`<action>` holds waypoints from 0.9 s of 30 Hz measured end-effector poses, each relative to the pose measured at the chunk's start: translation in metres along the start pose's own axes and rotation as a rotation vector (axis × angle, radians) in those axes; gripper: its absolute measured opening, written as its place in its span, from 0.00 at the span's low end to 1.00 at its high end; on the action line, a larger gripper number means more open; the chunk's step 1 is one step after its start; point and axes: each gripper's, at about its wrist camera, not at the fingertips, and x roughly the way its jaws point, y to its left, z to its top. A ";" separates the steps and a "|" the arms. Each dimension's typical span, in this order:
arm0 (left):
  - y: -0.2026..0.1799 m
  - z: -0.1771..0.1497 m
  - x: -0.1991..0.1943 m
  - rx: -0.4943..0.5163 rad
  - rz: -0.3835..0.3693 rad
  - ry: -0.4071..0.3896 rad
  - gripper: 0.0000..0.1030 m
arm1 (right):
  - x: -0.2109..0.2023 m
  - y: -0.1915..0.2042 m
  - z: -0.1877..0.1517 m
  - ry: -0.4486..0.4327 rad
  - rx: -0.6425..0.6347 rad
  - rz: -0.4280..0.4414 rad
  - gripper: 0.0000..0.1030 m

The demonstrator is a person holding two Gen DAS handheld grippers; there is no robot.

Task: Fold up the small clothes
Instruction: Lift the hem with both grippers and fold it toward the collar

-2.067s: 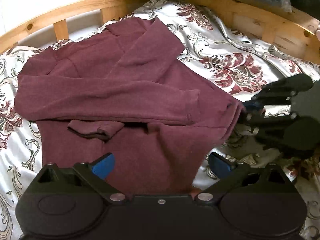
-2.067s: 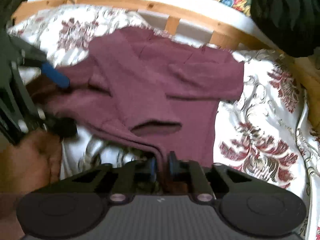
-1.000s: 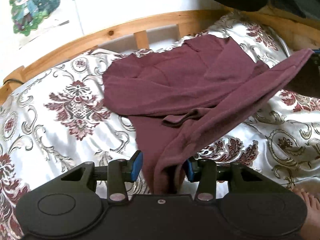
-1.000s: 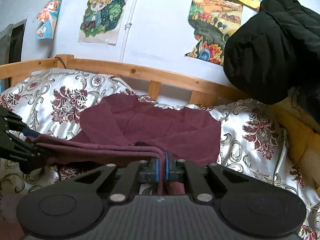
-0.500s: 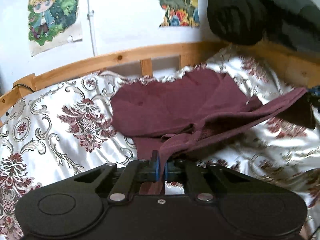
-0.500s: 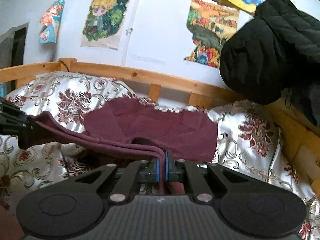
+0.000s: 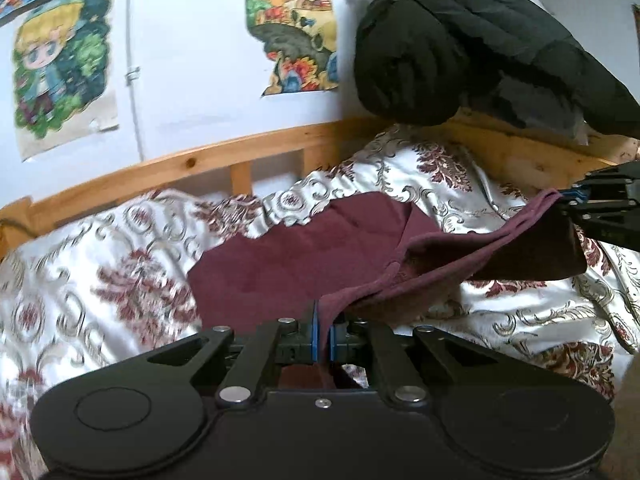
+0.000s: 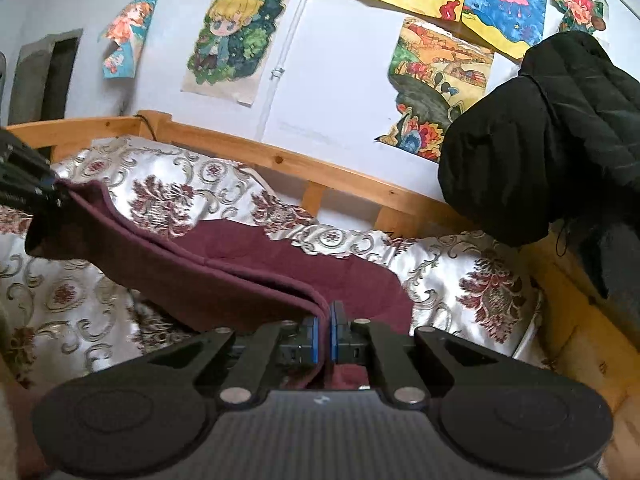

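A maroon long-sleeved top [image 7: 288, 268] lies partly on the patterned bed cover, with its near hem lifted off the bed. My left gripper [image 7: 323, 334] is shut on one bottom corner of the hem. My right gripper [image 8: 323, 330] is shut on the other corner. The hem [image 8: 192, 264] stretches taut in the air between the two grippers. The right gripper shows at the right edge of the left wrist view [image 7: 592, 204], the left gripper at the left edge of the right wrist view [image 8: 28, 184]. The top's far part [image 8: 320, 268] rests on the bed.
The bed cover [image 7: 120, 264] is white satin with dark red flowers. A wooden bed rail [image 7: 200, 164] runs along the wall behind. A black padded jacket [image 7: 460, 48] hangs over the rail at the right. Drawings [image 8: 232, 40] are stuck on the wall.
Both grippers have raised the hem higher off the bed and carried it toward the far rail. The left gripper closed on its corner about a second ago.
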 end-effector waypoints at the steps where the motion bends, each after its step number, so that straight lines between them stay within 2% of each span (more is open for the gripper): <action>1: 0.004 0.007 0.006 0.013 -0.004 0.002 0.04 | 0.009 -0.003 0.006 0.009 -0.005 -0.010 0.06; 5: 0.026 0.037 0.040 0.075 0.007 0.012 0.05 | 0.062 -0.009 0.034 0.055 -0.071 -0.066 0.07; 8: 0.045 0.053 0.076 0.087 0.033 0.019 0.05 | 0.111 -0.005 0.054 0.082 -0.167 -0.099 0.07; 11: 0.071 0.062 0.112 0.013 0.042 0.026 0.05 | 0.163 -0.007 0.072 0.110 -0.187 -0.099 0.07; 16: 0.111 0.063 0.163 -0.082 0.049 0.031 0.05 | 0.224 -0.012 0.089 0.153 -0.186 -0.073 0.07; 23: 0.144 0.057 0.218 -0.188 0.014 -0.007 0.07 | 0.280 -0.025 0.084 0.228 -0.145 -0.066 0.07; 27: 0.156 0.043 0.242 -0.289 -0.008 -0.006 0.15 | 0.301 -0.031 0.074 0.274 -0.120 -0.059 0.09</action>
